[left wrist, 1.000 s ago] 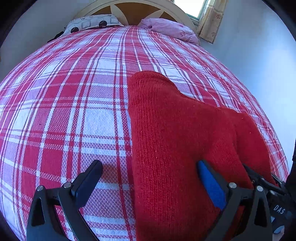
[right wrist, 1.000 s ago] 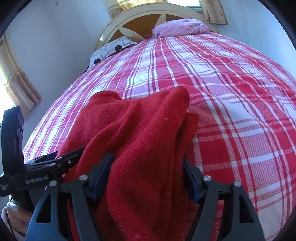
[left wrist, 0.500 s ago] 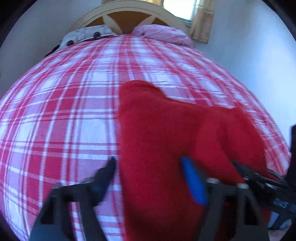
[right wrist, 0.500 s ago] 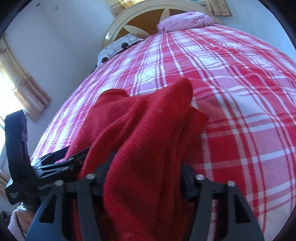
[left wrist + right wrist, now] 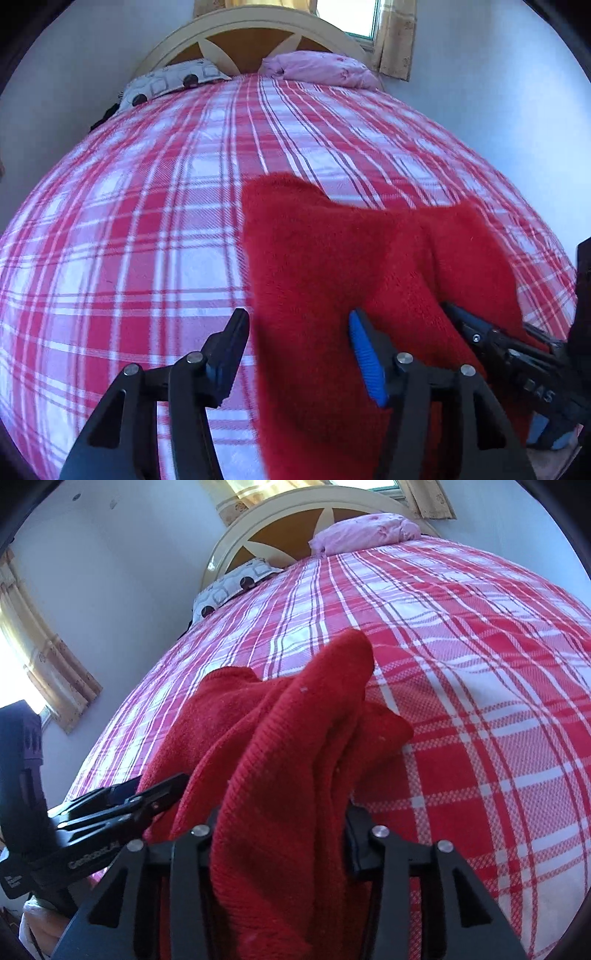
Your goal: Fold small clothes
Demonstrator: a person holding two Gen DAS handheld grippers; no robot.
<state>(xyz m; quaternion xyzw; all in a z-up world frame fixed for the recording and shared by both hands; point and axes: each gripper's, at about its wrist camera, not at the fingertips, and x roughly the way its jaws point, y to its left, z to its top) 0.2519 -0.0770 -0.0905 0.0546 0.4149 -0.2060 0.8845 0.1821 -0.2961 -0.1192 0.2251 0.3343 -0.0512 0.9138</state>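
The red knit garment (image 5: 332, 258) is lying bunched up on the bed (image 5: 147, 221), down at the foot end, well away from the headboard (image 5: 255, 37). No baskets or bins anywhere in view, so nothing's sitting in a container; it's just the plaid cover under the knit.

Left claw (image 5: 299, 332) has the garment's edge running up between its jaws. The blue pad (image 5: 365, 354) is right against the fabric, and the black finger (image 5: 229, 347) sits at the cloth's edge over bare plaid. It's blurry there, so I can't tell if it's actually pinching.

Right claw (image 5: 280, 819) is closing in, with a thick fold of the red knit stuffed between the jaws and draped over them. The fabric fills the whole gap, so it looks gripped.

Up by the headboard there's a spotted pillow (image 5: 166, 81) on one side and a pink pillow (image 5: 321, 68) on the other, closer to the curtain (image 5: 395, 40).
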